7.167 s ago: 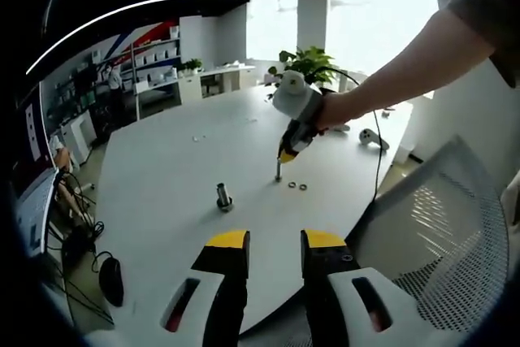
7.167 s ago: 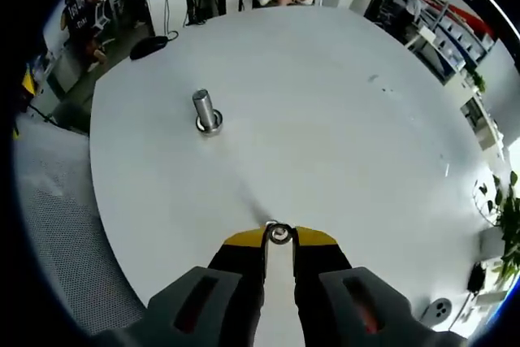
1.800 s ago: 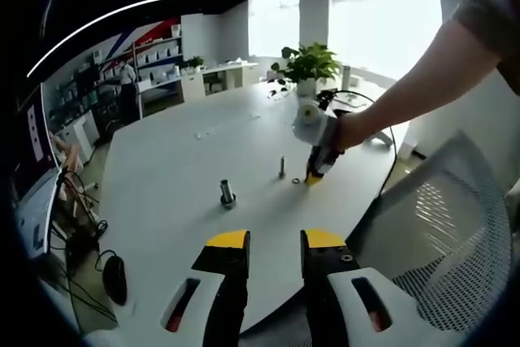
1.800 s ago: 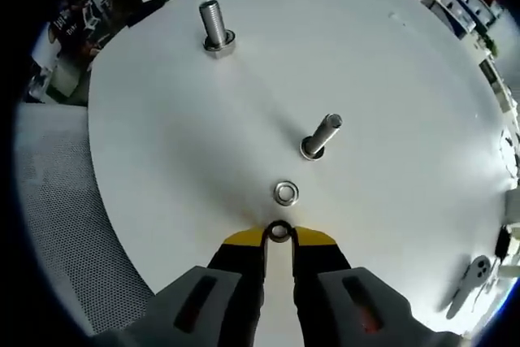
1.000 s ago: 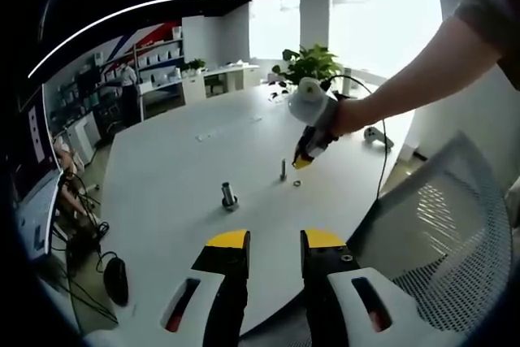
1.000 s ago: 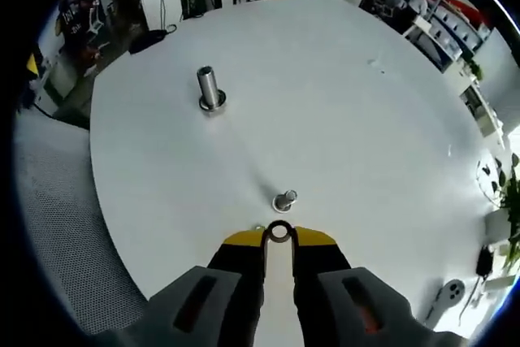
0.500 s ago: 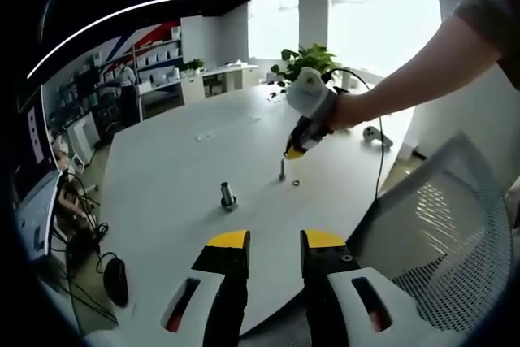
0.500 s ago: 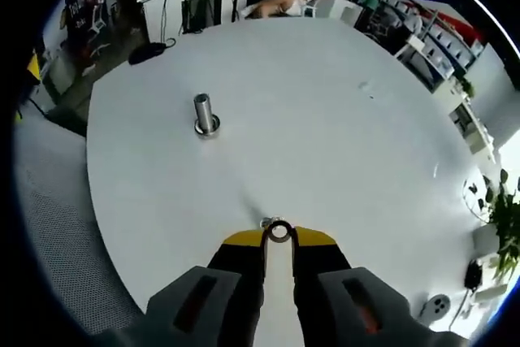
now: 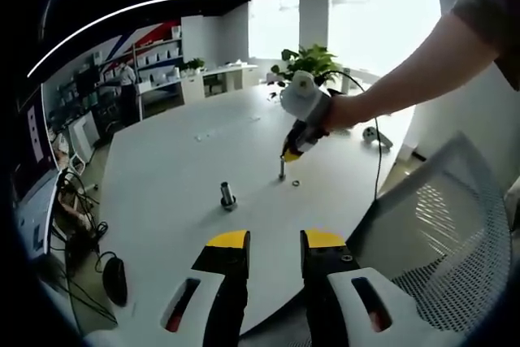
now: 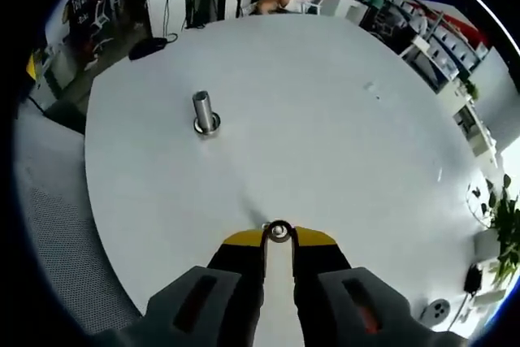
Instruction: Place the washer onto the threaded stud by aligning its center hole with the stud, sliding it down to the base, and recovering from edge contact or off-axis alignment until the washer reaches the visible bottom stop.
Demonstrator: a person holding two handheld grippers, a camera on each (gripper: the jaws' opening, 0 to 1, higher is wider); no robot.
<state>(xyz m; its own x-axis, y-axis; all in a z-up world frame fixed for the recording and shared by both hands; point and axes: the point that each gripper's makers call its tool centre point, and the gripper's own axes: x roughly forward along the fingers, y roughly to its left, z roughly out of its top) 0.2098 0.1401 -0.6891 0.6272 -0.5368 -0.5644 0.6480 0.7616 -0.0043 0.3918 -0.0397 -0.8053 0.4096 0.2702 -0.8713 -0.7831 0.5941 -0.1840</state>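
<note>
Right gripper (image 10: 279, 236) pinches the washer (image 10: 279, 231) by its rim, directly above the thin stud (image 9: 282, 170). The washer looks light, stiff, slick: an edge grip suits it. Left gripper (image 9: 273, 243) hangs parted, empty, well back from the stud. Smooth white round table (image 10: 325, 119) in an office; fatter bolt (image 10: 203, 111) nearby.

Smooth matt white bench (image 10: 341, 119). A shiny metal bolt (image 10: 204, 111) stands at 11 o'clock. A bright metal washer (image 10: 279, 232) sits between the right gripper (image 10: 279, 237)'s yellow-tipped, matt black plastic jaws.
</note>
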